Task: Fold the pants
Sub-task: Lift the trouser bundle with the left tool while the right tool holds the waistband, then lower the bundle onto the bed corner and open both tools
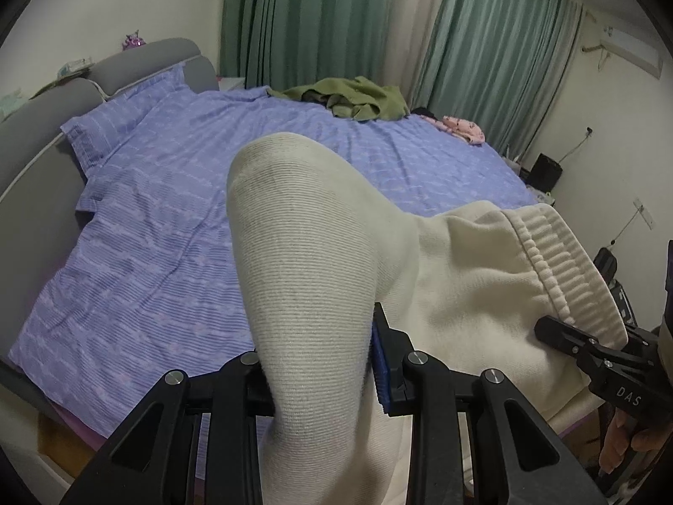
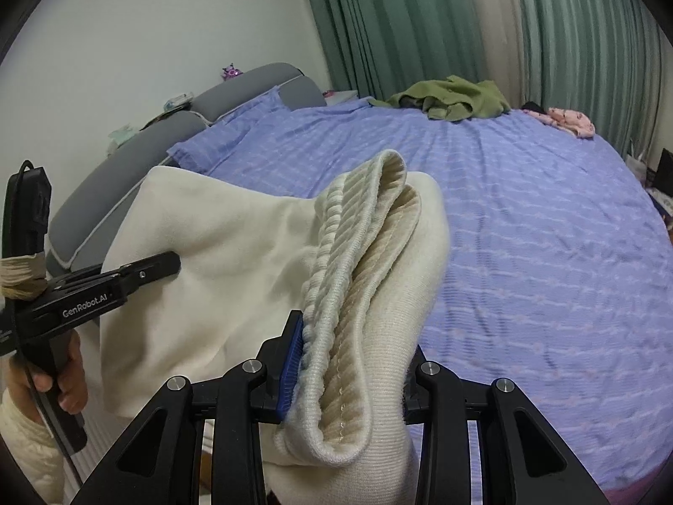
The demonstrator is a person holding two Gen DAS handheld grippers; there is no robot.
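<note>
- Left gripper pinches a bunched fold of the cream ribbed knit pants.
- Right gripper clamps their ribbed elastic waistband.
- Pants hang above the purple striped bedsheet.

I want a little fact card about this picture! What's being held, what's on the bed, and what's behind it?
Held thing: cream pants, lifted above the bed
Left gripper: shut on a ribbed part of the pants
Right gripper: shut on the stretchy waistband
Bed: purple striped sheet, grey headboard
Far side of bed: crumpled green garment, small pink cloth
Behind: green curtains
</note>
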